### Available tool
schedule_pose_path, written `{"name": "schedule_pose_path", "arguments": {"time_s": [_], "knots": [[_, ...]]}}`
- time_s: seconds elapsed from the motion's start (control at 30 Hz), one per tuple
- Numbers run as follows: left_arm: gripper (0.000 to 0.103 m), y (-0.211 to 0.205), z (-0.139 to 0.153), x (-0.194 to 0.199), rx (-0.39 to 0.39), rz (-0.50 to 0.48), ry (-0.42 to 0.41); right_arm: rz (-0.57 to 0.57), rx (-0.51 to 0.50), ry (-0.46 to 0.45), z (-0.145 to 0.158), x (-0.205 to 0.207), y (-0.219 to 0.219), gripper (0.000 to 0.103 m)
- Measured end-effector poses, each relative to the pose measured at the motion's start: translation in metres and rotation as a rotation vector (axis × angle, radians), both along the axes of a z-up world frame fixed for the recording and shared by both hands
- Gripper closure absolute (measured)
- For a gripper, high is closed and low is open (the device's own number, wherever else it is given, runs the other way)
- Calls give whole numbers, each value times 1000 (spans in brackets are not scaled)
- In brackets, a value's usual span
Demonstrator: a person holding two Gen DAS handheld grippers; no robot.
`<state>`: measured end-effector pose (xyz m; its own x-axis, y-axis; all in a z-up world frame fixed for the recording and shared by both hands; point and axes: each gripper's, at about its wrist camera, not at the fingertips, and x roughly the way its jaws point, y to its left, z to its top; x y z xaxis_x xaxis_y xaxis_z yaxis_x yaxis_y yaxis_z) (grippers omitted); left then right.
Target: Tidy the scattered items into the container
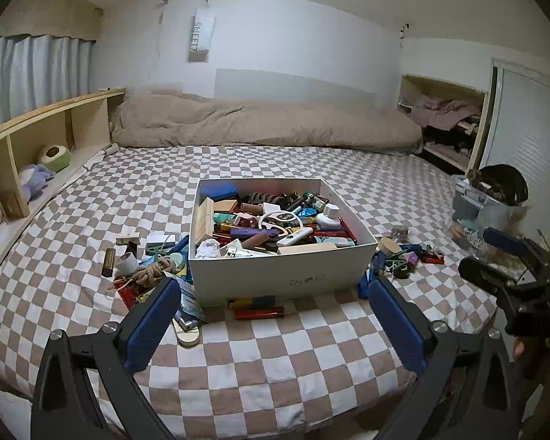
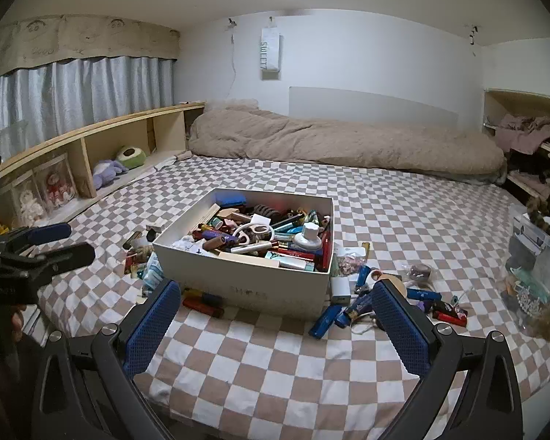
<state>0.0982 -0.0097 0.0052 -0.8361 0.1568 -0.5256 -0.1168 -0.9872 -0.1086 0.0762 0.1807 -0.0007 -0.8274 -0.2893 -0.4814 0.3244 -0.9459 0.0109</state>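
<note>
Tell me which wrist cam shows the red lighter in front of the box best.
Left wrist: the red lighter lies whole and unobstructed in front of the white box. In the right wrist view, the lighter lies farther left, its near end by the gripper's left finger.

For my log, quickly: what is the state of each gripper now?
Left gripper: open, holding nothing.
Right gripper: open, holding nothing.
</note>
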Motion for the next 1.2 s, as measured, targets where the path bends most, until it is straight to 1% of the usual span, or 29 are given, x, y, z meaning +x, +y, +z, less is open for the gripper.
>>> {"name": "schedule_pose_path", "arguments": {"time_s": [0.13, 0.3, 0.5, 0.77, 1.2], "knots": [[0, 1, 0, 6, -20, 16, 15, 5, 7, 6, 0, 6, -1, 0], [0, -2, -1, 12, -3, -1, 23, 9, 0, 5, 0, 10, 2, 0], [0, -1, -1, 18, -27, 16, 34, 10, -3, 7, 0, 11, 3, 0], [0, 2, -2, 22, -53, 14, 34, 12, -1, 10, 1, 18, 5, 0], [0, 4, -4, 21, -51, 18, 23, 11, -3, 6, 1, 19, 6, 0]]}}
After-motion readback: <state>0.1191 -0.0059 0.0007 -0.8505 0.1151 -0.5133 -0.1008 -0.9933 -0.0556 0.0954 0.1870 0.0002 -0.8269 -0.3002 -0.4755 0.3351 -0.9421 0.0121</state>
